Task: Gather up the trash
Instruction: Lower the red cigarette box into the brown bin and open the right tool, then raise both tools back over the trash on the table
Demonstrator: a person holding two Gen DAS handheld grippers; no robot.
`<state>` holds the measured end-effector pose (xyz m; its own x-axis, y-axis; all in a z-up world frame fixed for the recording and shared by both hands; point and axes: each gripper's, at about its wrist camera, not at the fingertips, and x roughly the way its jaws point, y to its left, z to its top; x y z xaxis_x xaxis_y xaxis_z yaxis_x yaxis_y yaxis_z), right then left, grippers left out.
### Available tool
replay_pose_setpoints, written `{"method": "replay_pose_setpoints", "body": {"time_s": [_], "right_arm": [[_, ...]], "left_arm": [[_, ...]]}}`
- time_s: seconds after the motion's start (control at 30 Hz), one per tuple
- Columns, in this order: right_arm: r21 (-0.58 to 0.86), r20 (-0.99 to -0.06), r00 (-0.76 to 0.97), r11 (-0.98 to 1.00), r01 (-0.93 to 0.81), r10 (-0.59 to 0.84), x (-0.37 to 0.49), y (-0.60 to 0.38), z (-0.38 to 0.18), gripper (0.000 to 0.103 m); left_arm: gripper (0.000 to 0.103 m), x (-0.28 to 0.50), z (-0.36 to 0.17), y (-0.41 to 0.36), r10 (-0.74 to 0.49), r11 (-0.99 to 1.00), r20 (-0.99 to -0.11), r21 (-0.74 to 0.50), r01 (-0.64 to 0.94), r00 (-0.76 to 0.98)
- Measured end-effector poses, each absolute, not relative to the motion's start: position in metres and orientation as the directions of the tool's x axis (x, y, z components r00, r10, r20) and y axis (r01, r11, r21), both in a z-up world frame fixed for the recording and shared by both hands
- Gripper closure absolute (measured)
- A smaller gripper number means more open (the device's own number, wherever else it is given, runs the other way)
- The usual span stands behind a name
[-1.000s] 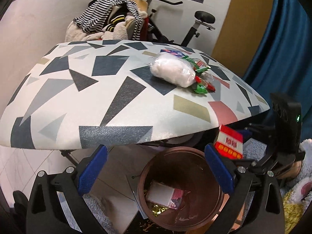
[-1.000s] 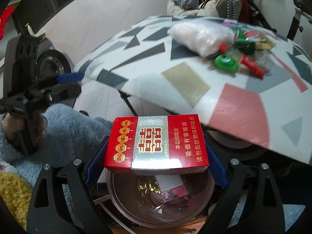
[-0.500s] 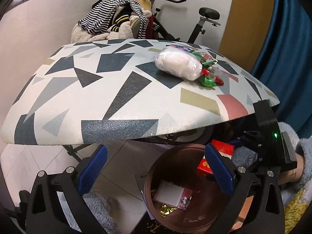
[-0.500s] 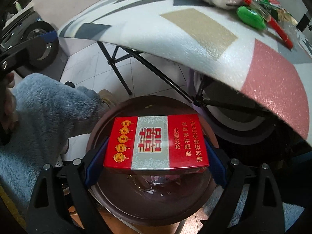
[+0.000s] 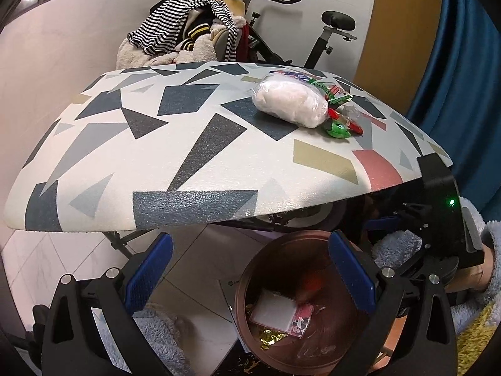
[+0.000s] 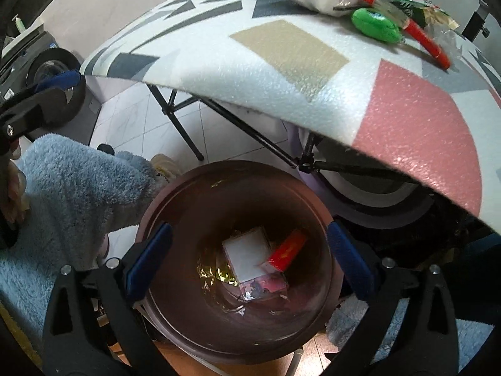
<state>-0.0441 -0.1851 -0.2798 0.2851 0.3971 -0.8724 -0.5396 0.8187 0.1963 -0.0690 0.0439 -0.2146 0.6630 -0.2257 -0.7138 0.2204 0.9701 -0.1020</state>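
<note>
Hovering right gripper: jaws apart, empty, over bin
Red box: inside bin
Left gripper: jaws apart, empty

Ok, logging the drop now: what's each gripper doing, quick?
Left gripper: open, holding nothing.
Right gripper: open, empty, over the brown bin; the red box lies inside.

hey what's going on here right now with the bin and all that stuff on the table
A person is clearing trash with two handheld grippers. The right gripper hangs open directly over the brown bin, and a red box lies inside on other wrappers. The left gripper is open and empty beside the bin. A white plastic bag and some wrappers are on the patterned table.
</note>
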Motion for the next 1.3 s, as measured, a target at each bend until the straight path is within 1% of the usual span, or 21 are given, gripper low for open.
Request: {"method": "replay_pose_setpoints", "body": {"time_s": [0.23,0.37,0.47,0.5,0.6,0.73,0.8,0.97,1.07,1.2,1.27,1.3], "right_arm": [[0.229,-0.816,0.362,0.826,-0.515,0.451,-0.044,-0.199,-0.259,0.006],[0.251,-0.771,0.419,0.834,-0.491,0.479,-0.039,-0.215,-0.241,0.006],[0.308,-0.679,0.499,0.826,-0.473,0.539,-0.038,-0.234,-0.218,0.006],[0.328,-0.632,0.539,0.822,-0.465,0.557,-0.037,-0.244,-0.207,0.006],[0.326,-0.579,0.603,0.833,-0.446,0.549,-0.035,-0.259,-0.190,0.005],[0.315,-0.567,0.630,0.847,-0.429,0.530,-0.025,-0.275,-0.170,0.006],[0.261,-0.563,0.668,0.872,-0.415,0.486,-0.022,-0.282,-0.158,0.006],[0.183,-0.529,0.732,0.900,-0.395,0.429,-0.015,-0.294,-0.137,0.006],[0.158,-0.523,0.754,0.914,-0.374,0.399,-0.008,-0.299,-0.130,0.006],[0.109,-0.521,0.789,0.942,-0.317,0.325,0.004,-0.306,-0.122,0.005],[0.124,-0.523,0.781,0.937,-0.327,0.342,0.009,-0.309,-0.121,0.006],[0.156,-0.530,0.762,0.926,-0.344,0.372,0.016,-0.313,-0.121,0.006]], "left_arm": [[0.006,-0.069,-0.214,0.043,-0.215,0.972,-0.716,-0.090,0.217,0.665],[0.006,-0.072,-0.209,0.040,-0.214,0.971,-0.700,-0.075,0.228,0.682],[0.006,-0.071,-0.203,0.041,-0.216,0.971,-0.682,-0.074,0.228,0.699],[0.006,-0.071,-0.202,0.042,-0.219,0.971,-0.676,-0.077,0.228,0.704],[0.006,-0.067,-0.199,0.045,-0.215,0.973,-0.667,-0.081,0.218,0.713],[0.006,-0.062,-0.193,0.047,-0.207,0.974,-0.652,-0.072,0.213,0.729],[0.006,-0.060,-0.190,0.048,-0.209,0.974,-0.643,-0.066,0.218,0.737],[0.006,-0.052,-0.178,0.050,-0.200,0.975,-0.621,-0.047,0.218,0.758],[0.006,-0.045,-0.167,0.052,-0.199,0.975,-0.601,-0.043,0.217,0.774],[0.006,-0.035,-0.156,0.050,-0.195,0.974,-0.589,-0.020,0.227,0.784],[0.006,-0.029,-0.150,0.048,-0.202,0.970,-0.590,-0.012,0.242,0.782],[0.006,-0.027,-0.148,0.047,-0.209,0.968,-0.591,-0.011,0.251,0.779]]}}
